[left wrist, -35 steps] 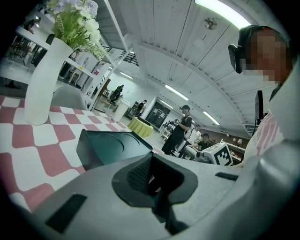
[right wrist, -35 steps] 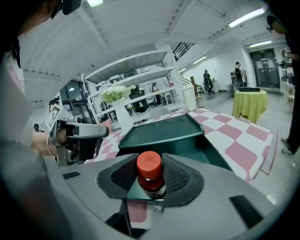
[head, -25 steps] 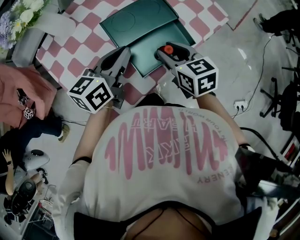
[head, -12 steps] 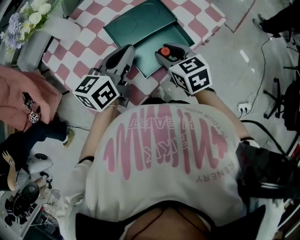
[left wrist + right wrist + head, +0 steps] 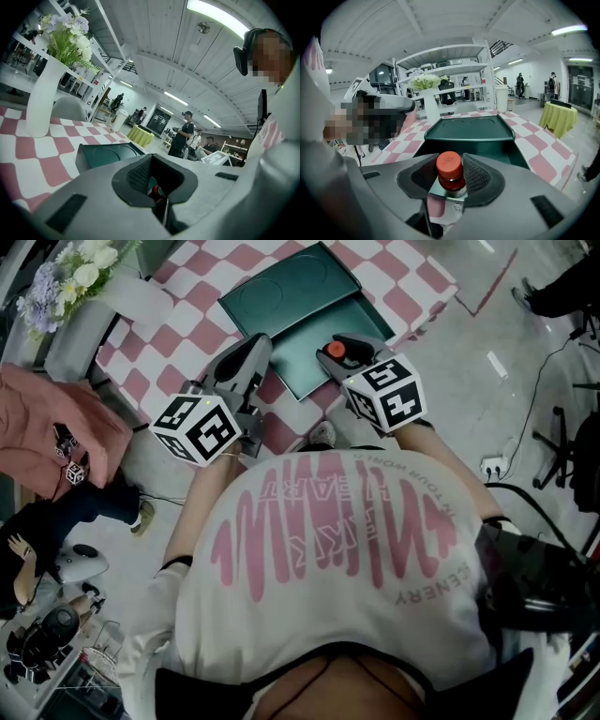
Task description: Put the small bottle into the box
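My right gripper is shut on a small bottle with an orange-red cap. In the right gripper view the bottle stands upright between the ribbed pads, and my right gripper hangs at the near edge of the open dark green box. The box lies on the pink chequered table, its lid folded back. My left gripper hovers beside the box's left front corner with its jaws together and nothing in them. Its own view shows my left gripper and the box beyond.
A white vase of flowers stands at the table's far left; the left gripper view has this vase too. A pink cloth lies left of me. A power strip and cables run on the floor right. People stand far back.
The left gripper has risen slightly beside the box. The right gripper stays where it was, still holding the bottle.
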`<action>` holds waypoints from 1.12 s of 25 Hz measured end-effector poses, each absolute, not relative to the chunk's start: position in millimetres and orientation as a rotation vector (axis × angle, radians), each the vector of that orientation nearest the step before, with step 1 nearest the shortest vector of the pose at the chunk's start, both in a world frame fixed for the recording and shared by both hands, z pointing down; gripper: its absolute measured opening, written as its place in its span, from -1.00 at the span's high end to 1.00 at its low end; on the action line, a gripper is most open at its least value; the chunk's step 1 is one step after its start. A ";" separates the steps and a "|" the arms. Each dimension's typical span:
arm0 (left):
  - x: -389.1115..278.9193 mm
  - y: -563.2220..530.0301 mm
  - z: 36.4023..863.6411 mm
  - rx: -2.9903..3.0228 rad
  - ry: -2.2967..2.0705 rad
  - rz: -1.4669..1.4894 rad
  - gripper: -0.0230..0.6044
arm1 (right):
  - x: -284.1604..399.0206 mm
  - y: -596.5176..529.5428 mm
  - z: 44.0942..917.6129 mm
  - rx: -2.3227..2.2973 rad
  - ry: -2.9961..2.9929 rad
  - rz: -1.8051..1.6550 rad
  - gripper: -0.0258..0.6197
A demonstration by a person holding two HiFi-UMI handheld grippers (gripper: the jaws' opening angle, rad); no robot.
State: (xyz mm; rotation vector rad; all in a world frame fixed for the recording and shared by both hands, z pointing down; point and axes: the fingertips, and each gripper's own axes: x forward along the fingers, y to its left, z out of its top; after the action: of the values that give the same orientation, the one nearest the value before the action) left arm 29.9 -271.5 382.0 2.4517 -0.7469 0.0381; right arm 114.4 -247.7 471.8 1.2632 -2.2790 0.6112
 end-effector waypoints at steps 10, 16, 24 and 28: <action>19.4 -264.7 380.6 2.424 -0.776 0.011 0.90 | 112.7 -245.8 474.3 1.207 -2.310 0.600 0.43; 5.5 -260.6 377.6 2.369 -0.842 -0.014 0.90 | 112.0 -243.9 472.0 1.208 -2.300 0.559 0.43; -12.0 -238.8 372.5 2.351 -0.943 -0.046 0.90 | 110.5 -243.7 471.9 1.181 -2.284 0.554 0.43; -15.6 -225.4 371.2 2.318 -1.014 -0.078 0.90 | 109.9 -243.0 473.1 1.127 -2.302 0.563 0.43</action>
State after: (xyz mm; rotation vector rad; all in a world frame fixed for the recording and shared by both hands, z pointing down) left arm -15.6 -225.4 371.2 2.3183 -1.0138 -0.0776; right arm 109.9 -243.0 473.1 1.1267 -2.3016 0.5633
